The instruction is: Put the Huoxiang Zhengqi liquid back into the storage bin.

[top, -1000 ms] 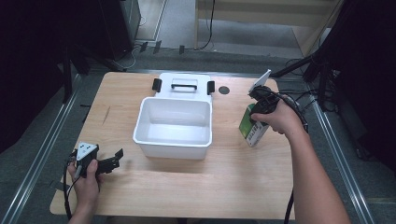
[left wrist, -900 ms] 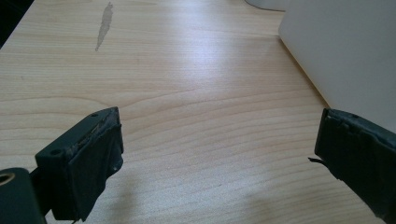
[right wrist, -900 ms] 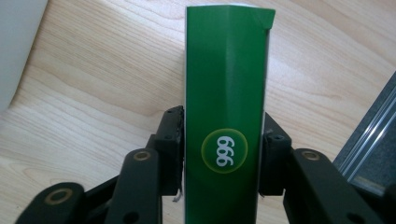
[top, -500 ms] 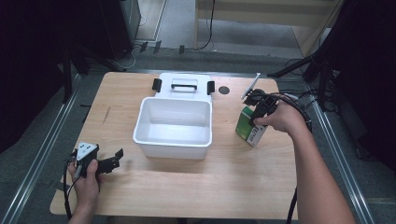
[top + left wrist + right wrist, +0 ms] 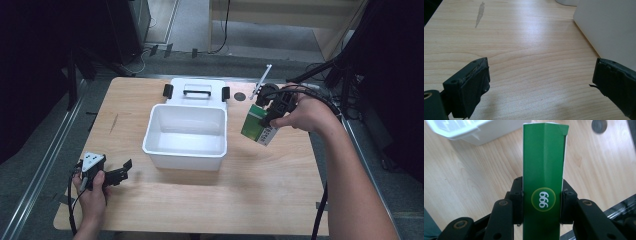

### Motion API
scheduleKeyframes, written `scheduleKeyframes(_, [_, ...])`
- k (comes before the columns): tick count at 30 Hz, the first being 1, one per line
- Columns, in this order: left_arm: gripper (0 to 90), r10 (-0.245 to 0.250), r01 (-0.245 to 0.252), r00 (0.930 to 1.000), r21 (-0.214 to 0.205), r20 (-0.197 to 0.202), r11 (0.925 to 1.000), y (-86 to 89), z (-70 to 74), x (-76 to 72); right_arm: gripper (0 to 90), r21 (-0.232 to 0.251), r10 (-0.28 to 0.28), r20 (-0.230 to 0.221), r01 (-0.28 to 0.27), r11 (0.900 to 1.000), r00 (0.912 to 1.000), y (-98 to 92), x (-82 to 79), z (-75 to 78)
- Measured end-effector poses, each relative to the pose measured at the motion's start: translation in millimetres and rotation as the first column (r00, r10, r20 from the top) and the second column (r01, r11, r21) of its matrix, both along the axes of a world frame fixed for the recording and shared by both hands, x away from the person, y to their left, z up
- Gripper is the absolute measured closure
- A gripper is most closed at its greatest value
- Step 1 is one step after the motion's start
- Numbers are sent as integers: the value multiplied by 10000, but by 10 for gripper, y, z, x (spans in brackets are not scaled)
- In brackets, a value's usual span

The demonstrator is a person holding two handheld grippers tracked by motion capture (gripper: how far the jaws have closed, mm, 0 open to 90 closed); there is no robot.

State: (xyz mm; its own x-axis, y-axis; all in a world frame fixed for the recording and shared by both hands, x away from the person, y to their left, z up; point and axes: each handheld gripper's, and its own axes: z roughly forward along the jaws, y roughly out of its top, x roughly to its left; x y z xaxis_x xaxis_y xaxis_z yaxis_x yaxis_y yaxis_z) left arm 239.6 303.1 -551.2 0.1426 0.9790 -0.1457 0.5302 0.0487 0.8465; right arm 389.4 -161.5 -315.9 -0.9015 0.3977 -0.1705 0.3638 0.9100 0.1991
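A: Where's your tall green cardboard carton (image 5: pixel 257 125)?
B: Clamped in your right gripper (image 5: pixel 270 114), tilted above the counter (image 5: pixel 200 200), at three o'clock from the white plastic tub (image 5: pixel 186 131); your left gripper (image 5: pixel 120 172) gapes empty

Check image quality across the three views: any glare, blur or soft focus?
High view: even light, mildly soft, dark surround beyond the table. Left gripper view: bright sheen on the wood, left gripper jaws close and soft, shadows beneath. Right gripper view: green carton sharp between right gripper pads; white bin overexposed.
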Motion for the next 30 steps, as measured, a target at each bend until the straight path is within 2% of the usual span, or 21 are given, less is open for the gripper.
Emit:
scheduleKeyframes(8, [21,-17,17,10000,-24,-16,10000,4,0,1,645,-98,497,265,-494,9987,9984,86,-70,242])
scheduleKeyframes(15, [21,51,-51,10000,-42,-31,10000,2,1,-2,645,242,877,238,-883,9958,9959,182,-100,474])
scheduleKeyframes(19, [21,37,-38,10000,-52,-30,10000,3,0,-2,645,527,1191,222,-1201,9914,9926,261,-124,563])
scheduleKeyframes(27, [21,78,-78,10000,-90,-3,9999,8,-1,-2,645,544,1750,445,-1773,9827,9836,431,-179,752])
scheduleKeyframes(30, [21,85,-85,10000,-89,3,9999,8,-1,-2,645,815,2030,465,-2063,9751,9781,489,-191,795])
